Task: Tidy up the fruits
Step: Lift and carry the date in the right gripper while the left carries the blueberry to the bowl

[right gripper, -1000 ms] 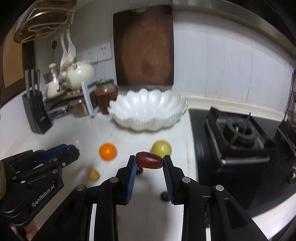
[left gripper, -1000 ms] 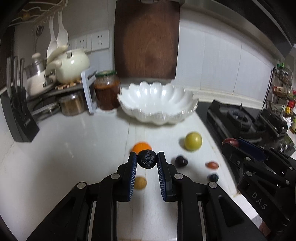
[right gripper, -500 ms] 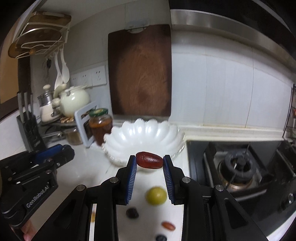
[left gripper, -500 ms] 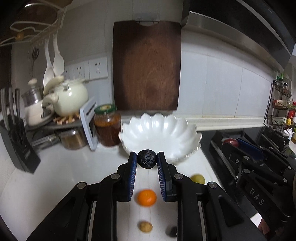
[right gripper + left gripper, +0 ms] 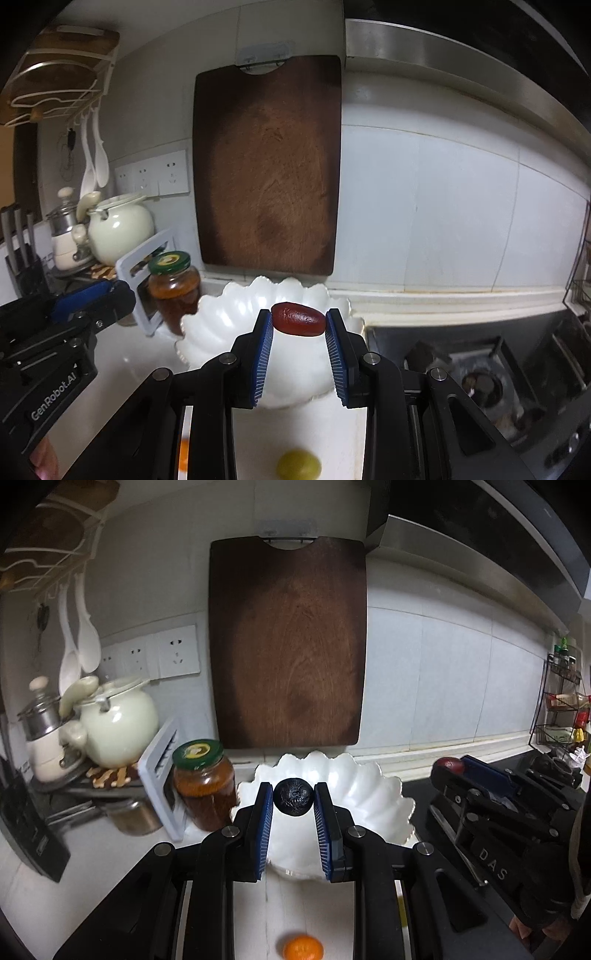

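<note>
My left gripper [image 5: 293, 798] is shut on a dark wrinkled round fruit [image 5: 293, 796], held just above the white scalloped bowl [image 5: 373, 797]. My right gripper [image 5: 299, 320] is shut on an oblong red fruit [image 5: 298, 319], also over the white scalloped bowl [image 5: 221, 321], which shows no fruit inside. Below the left gripper an orange [image 5: 303, 948] lies on the white counter. A green round fruit [image 5: 298, 466] rests on the counter under the right gripper. The right gripper [image 5: 448, 766] shows at the side of the left wrist view, the left gripper [image 5: 122, 295] at the side of the right wrist view.
A dark wooden cutting board [image 5: 288, 642] hangs on the wall behind the bowl. A jar with a green lid [image 5: 205, 784], a cream kettle [image 5: 118, 720] and a knife block [image 5: 26, 819] stand to the left. The gas stove [image 5: 480, 373] lies to the right.
Both grippers rose and moved forward with their fruits, from over the loose fruit on the counter to over the white bowl. The fruit on the counter slid toward the bottom of both views.
</note>
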`<state>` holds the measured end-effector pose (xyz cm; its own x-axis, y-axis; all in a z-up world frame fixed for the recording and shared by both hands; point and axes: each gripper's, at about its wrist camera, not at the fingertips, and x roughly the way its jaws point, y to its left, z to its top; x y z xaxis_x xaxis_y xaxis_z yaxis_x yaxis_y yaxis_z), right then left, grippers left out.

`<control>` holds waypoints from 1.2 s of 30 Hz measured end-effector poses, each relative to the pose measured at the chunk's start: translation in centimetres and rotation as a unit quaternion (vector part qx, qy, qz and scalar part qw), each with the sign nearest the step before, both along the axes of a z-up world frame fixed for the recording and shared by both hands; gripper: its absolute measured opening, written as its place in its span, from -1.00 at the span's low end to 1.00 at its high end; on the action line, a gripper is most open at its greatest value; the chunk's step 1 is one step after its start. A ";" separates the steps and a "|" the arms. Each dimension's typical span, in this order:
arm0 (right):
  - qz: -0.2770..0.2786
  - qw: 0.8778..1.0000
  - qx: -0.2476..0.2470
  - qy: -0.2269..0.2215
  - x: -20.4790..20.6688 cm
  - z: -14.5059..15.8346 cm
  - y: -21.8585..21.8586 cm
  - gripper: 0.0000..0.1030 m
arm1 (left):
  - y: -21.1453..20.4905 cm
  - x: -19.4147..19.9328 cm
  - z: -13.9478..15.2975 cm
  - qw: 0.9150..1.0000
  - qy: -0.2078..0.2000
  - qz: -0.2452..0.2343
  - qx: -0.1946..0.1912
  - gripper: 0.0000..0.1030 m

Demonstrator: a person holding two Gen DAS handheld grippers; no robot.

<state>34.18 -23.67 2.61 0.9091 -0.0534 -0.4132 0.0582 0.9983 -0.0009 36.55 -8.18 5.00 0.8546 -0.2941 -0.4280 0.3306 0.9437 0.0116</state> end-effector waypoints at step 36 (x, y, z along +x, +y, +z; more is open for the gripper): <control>0.075 0.961 -0.008 0.266 22.7 -7.7 -3.4 -0.40 | -7.6 21.3 -8.9 0.965 0.258 0.017 0.053 -0.55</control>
